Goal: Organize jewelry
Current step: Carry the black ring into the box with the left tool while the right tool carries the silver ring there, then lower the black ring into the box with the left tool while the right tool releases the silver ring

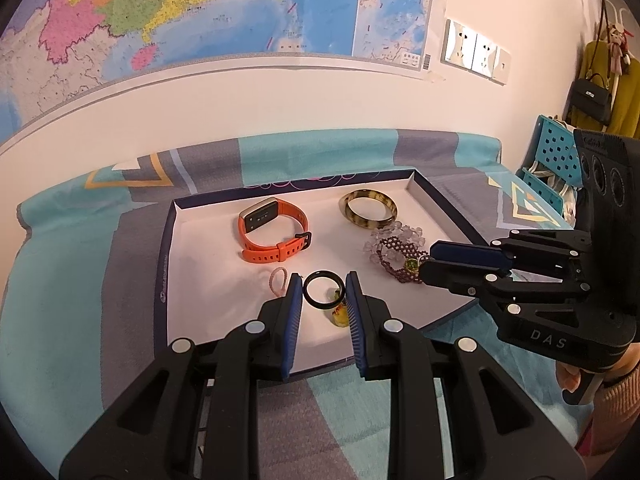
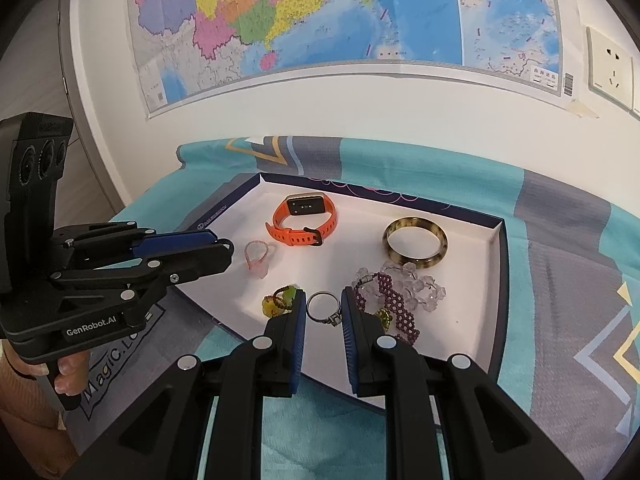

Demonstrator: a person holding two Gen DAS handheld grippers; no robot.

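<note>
In the left wrist view my left gripper (image 1: pixel 324 280) is shut on a thin black ring (image 1: pixel 306 289), held over the near part of the white-lined tray (image 1: pixel 208 280). In the right wrist view my right gripper (image 2: pixel 324 294) is shut on a silver ring with a stone (image 2: pixel 333 320) above the tray's (image 2: pixel 494 240) front edge. Each gripper also shows in the other view: the right gripper (image 1: pixel 430 260) and the left gripper (image 2: pixel 224 246). In the tray lie an orange watch band (image 2: pixel 306 205), a tortoiseshell bangle (image 2: pixel 440 240), a purple bead bracelet (image 2: pixel 400 304), clear beads (image 2: pixel 424 284), a pink bead ring (image 2: pixel 260 270) and a yellow-green piece (image 2: pixel 280 300).
The tray rests on a teal and grey patterned cloth (image 1: pixel 80 240) against a white wall with a map (image 1: pixel 200 8) and sockets (image 1: pixel 476 50). A blue perforated crate (image 1: pixel 556 152) and hanging bags (image 1: pixel 592 96) stand at the right. A hand (image 2: pixel 68 368) holds the left gripper's grip.
</note>
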